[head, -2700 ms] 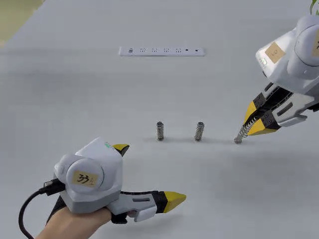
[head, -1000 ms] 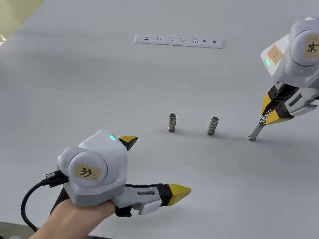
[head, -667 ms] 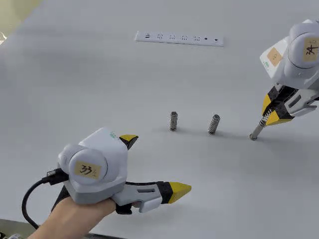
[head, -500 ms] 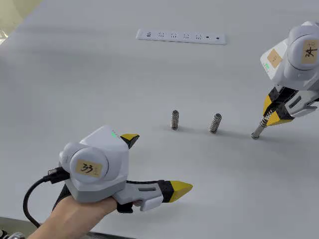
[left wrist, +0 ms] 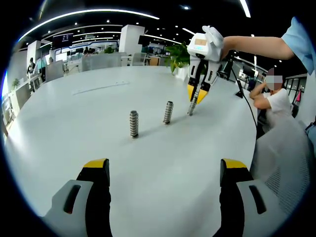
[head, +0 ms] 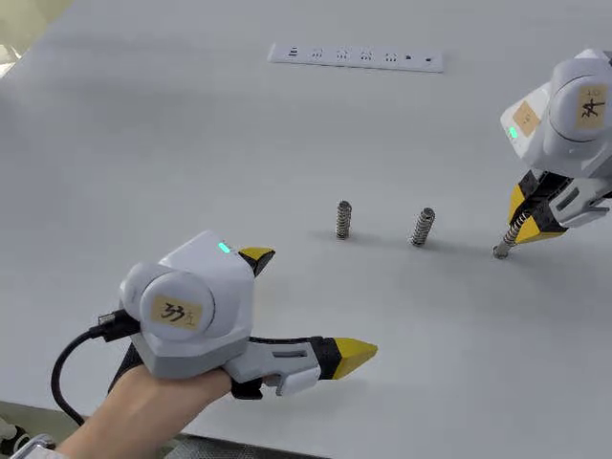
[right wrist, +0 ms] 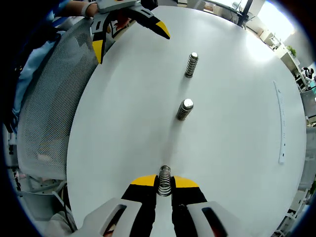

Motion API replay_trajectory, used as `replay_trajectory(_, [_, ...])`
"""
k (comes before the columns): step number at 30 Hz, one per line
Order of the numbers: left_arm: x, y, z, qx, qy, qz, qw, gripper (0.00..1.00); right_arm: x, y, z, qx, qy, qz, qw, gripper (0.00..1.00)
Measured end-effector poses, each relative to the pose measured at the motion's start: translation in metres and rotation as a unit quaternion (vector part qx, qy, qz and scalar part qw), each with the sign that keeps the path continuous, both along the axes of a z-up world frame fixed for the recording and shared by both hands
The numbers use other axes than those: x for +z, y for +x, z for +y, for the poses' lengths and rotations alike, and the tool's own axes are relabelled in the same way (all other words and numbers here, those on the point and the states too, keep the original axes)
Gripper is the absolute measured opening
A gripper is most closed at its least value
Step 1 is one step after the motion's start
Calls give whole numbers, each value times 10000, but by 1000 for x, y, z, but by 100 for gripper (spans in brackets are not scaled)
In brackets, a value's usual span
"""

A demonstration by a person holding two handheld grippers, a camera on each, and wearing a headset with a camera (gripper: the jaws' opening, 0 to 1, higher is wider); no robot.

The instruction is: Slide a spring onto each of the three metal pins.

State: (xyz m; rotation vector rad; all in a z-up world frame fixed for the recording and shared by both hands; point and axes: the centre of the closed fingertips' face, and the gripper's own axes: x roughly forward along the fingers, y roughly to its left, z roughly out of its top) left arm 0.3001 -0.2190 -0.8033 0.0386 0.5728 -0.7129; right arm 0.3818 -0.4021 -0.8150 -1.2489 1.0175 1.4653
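Three pins: they stand in a row across the middle of the head view, on the white worktop (head: pixel 191 143). Two carry their coils, and the last has a coil only at its top.
Third spring (head: pixel 514 230): at the right edge of the head view, clenched between the jaws of my right tool (head: pixel 522 222). Its lower turns sit over the top of the third pin (head: pixel 502 250), whose lower shank is bare.
Tilt: the pin leans toward the upper right. I hold the coil along that same line so that, I judge, it slides instead of jamming.
Right gripper view: the coil shows end-on between the yellow tips at bottom centre, letting me sight along the row.
Middle spring (head: pixel 423 227): seated on its pin, leaning slightly, left of the one in hand.
Far spring (head: pixel 344 219): seated upright, further left.
Left tool (head: pixel 308 304): lower left of the head view, jaws spread wide and grasping nothing. It sits well apart from the row, probably to keep clear.
Power strip (head: pixel 356 56): top of the head view, well behind the pins.
Progress: two of three done. What remains, as I judge it, is pushing down and letting go.
Risk: the coil could snag on the pin's tip.
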Motion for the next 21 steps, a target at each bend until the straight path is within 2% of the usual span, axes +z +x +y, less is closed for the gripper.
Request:
replay_trajectory(8, [-2,0,1,13,5,32,10000,91,-12,-1,0,-5,-48,66,10000,8])
replay_trajectory(14, [-4,1,1,15,-5,55,10000,90,-23,5,-3,-2,-113,74,9999,8])
replay_trajectory(21, [-5,1,1,-8,8,68,10000,89,-21,4,-1,-28,-103,59,9999,8])
